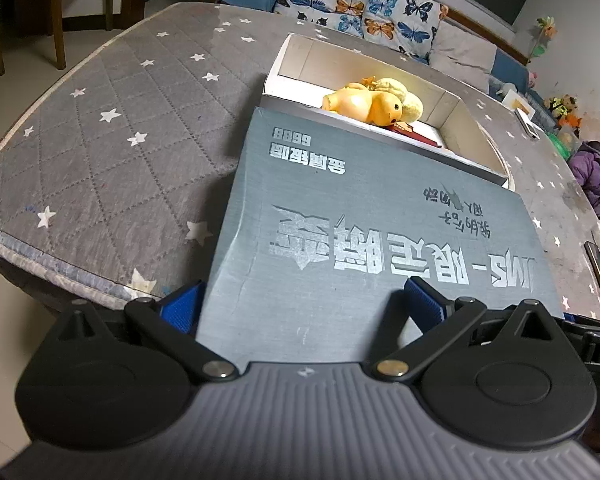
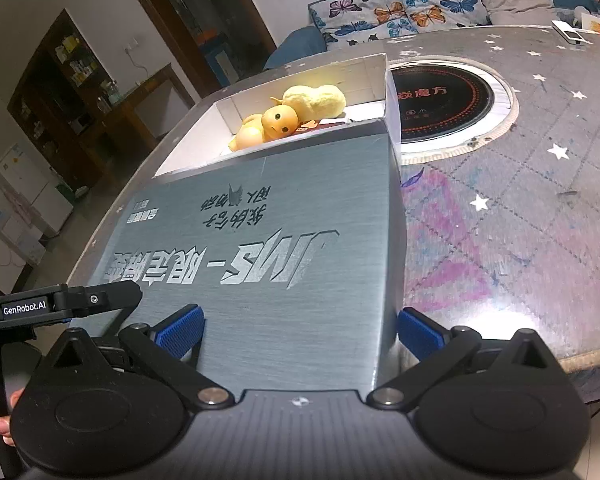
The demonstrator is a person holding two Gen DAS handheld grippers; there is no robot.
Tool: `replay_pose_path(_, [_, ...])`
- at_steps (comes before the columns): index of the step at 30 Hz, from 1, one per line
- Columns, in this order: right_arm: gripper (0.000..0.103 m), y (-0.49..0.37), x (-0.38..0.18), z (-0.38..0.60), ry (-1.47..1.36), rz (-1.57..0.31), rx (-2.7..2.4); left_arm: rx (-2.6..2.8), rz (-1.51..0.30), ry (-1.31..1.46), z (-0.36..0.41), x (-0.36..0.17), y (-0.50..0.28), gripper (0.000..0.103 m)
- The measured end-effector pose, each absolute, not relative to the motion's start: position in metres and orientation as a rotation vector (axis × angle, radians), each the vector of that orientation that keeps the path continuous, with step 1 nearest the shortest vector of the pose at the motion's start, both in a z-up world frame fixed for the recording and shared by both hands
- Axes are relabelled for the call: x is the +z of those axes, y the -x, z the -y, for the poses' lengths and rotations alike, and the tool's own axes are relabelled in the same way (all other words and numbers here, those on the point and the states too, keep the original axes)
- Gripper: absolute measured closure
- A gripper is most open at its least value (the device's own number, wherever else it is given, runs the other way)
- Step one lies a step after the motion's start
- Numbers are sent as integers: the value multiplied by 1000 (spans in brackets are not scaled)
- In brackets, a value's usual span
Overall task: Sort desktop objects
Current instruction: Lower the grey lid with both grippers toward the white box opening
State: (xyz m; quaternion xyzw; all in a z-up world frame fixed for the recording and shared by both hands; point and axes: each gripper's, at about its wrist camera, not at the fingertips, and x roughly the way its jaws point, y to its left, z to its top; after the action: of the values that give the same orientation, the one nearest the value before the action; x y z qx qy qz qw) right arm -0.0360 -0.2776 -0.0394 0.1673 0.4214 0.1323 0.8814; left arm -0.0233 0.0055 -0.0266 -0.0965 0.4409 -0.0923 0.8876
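A grey box lid with silver lettering is held over the near part of an open white box on the table. My left gripper is shut on the lid's near left corner. My right gripper is shut on the same lid at its near right corner. Inside the box lie a yellow duck toy, a yellow peanut-shaped plush and something red under them. The left gripper body shows at the left edge of the right wrist view.
The round table has a grey star-patterned cover. A built-in round cooktop sits right of the box. A butterfly-print sofa stands behind the table. A person in purple sits at the far right. Small items lie along the table's right edge.
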Motion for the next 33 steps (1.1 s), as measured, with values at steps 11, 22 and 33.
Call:
replay_pose_path(11, [0, 24, -40, 278, -344, -904, 279, -181, -964, 198, -3, -24, 11, 0])
replay_pose_path(22, [0, 10, -36, 279, -328, -975, 307, -192, -1065, 201, -3, -24, -7, 0])
replay_pose_path(33, [0, -10, -37, 285, -315, -1056, 364, -230, -1129, 190, -5, -23, -23, 0])
